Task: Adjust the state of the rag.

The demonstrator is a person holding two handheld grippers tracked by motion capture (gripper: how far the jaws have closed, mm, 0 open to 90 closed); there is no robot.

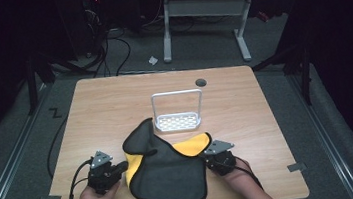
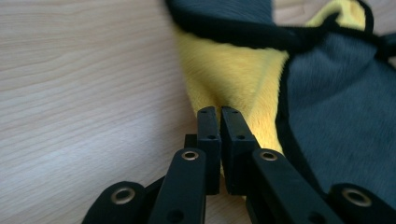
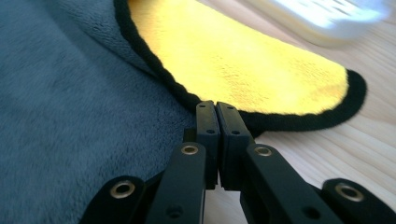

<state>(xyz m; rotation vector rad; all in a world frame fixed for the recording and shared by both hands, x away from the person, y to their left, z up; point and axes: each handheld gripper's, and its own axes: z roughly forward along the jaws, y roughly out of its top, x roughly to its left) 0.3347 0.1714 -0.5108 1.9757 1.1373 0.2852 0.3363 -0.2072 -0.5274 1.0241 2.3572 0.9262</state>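
While both grippers, left (image 1: pixel 118 168) and right (image 1: pixel 206 157), pinched the cloth (image 1: pixel 170 173) at opposite edges, jaws closed, spreading or folding seemingly awaited: next, an even lift.

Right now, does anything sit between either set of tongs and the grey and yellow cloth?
Nothing visible does. The left tongs sit at the cloth on its yellow fold, jaws together. The right tongs meet its black edging, jaws together. Whether either one pinches fabric cannot be told. The white rack stands behind the cloth, away from both.
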